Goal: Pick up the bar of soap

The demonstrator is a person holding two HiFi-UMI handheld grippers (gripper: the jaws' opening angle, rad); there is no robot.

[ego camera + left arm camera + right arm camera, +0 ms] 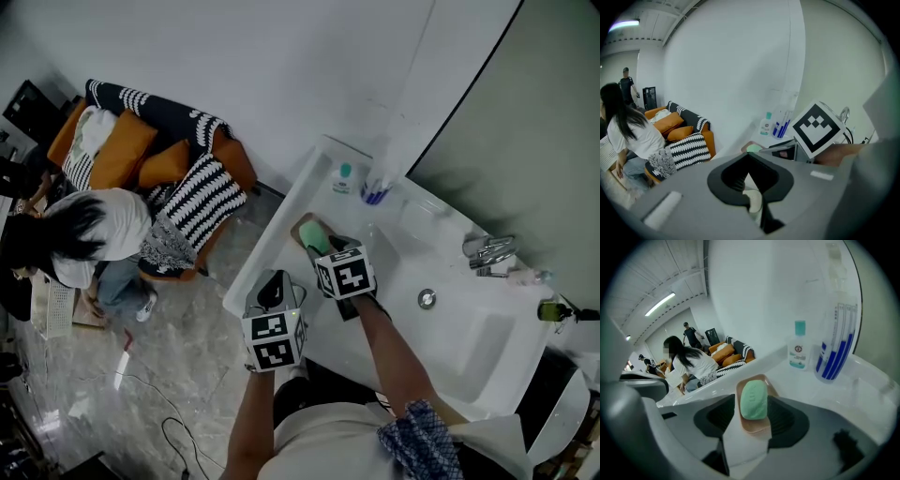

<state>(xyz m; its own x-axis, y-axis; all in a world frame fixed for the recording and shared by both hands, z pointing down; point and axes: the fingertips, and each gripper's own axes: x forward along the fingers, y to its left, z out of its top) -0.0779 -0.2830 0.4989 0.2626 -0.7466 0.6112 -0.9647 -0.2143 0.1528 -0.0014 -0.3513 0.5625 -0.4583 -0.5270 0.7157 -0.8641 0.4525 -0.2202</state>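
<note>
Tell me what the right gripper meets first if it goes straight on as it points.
The green bar of soap on its dish, lined up between the right gripper's open jaws. How far off it is remains unclear.

1. Bar of soap (754, 400): pale mint green
2. Soap dish (756, 427): pinkish tan
3. Bottle (798, 351): white, with a teal cap and a teal label
4. Clear holder (837, 345): upright blue and white stripes
5. Sink (487, 328): plain white
6. Sofa (141, 159): orange cushions, with black-and-white striped pillows
7. Floor (187, 375): glossy grey marbling
</note>
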